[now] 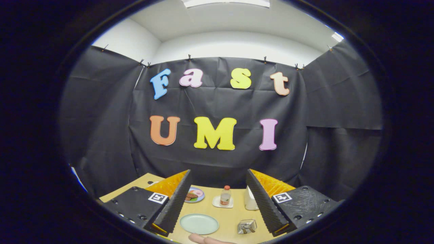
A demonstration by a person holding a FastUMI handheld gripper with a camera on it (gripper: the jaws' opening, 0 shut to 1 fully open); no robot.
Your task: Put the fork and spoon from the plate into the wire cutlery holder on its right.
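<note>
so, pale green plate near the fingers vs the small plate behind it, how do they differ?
The pale green plate is bare and lies between the open gripper's fingers, near the wire cutlery holder. The small plate is farther back beside the left finger, has a pinkish rim and carries brown food. Both are round and lie flat on the table.

Pale green plate (199, 223) on a tan bench (230, 217); black ribbed claw (217, 203) fingers backed in orange; red-capped bottle (225, 196).

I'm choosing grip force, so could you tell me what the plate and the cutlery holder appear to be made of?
Plate: pale green, smooth with a soft sheen, probably glazed ceramic or melamine. Cutlery holder: thin, shiny silvery wires, likely metal. Both lie between the open gripper fingers.
</note>
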